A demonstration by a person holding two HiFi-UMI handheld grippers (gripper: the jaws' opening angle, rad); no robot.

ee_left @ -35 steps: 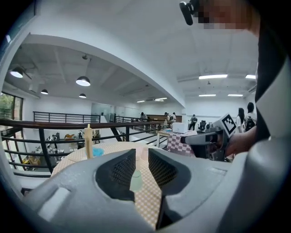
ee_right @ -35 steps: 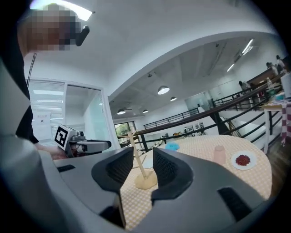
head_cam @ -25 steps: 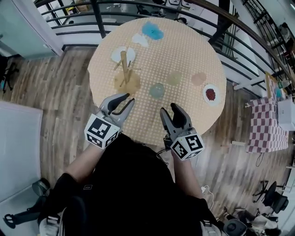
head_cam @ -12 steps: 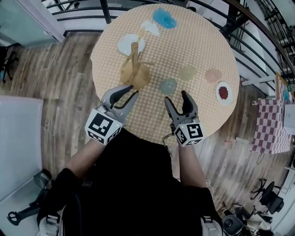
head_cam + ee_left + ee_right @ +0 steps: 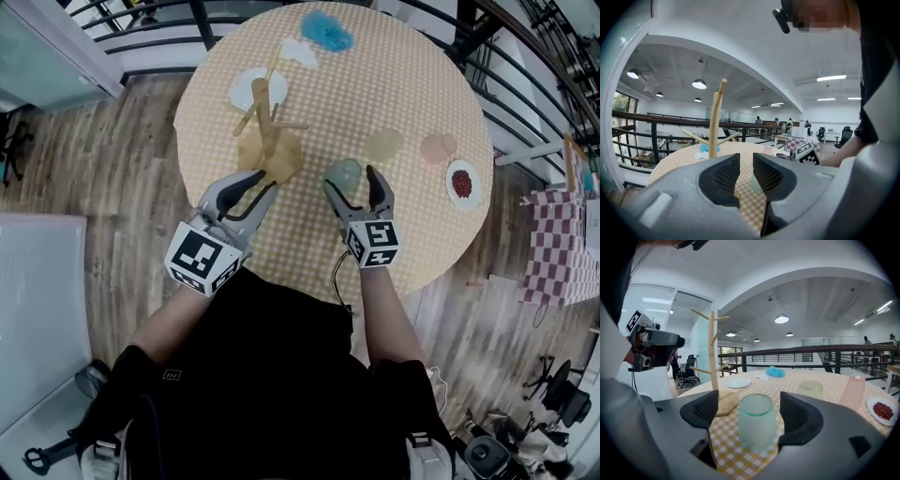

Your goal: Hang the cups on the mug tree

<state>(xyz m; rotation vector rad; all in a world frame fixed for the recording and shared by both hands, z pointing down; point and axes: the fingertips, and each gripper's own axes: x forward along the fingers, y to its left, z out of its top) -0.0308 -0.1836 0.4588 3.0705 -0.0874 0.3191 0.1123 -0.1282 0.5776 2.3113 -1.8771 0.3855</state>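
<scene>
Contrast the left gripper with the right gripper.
The left gripper has its jaws nearly together; the right gripper has them wide, having just been opening. Nothing sits between the left gripper's jaws; a green cup stands between the right gripper's, untouched. Both reach over the table.

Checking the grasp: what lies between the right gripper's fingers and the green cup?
Only bare checked tablecloth. In the right gripper view the green cup stands between the right gripper fingers, which have just been opening, with a gap each side.
</scene>
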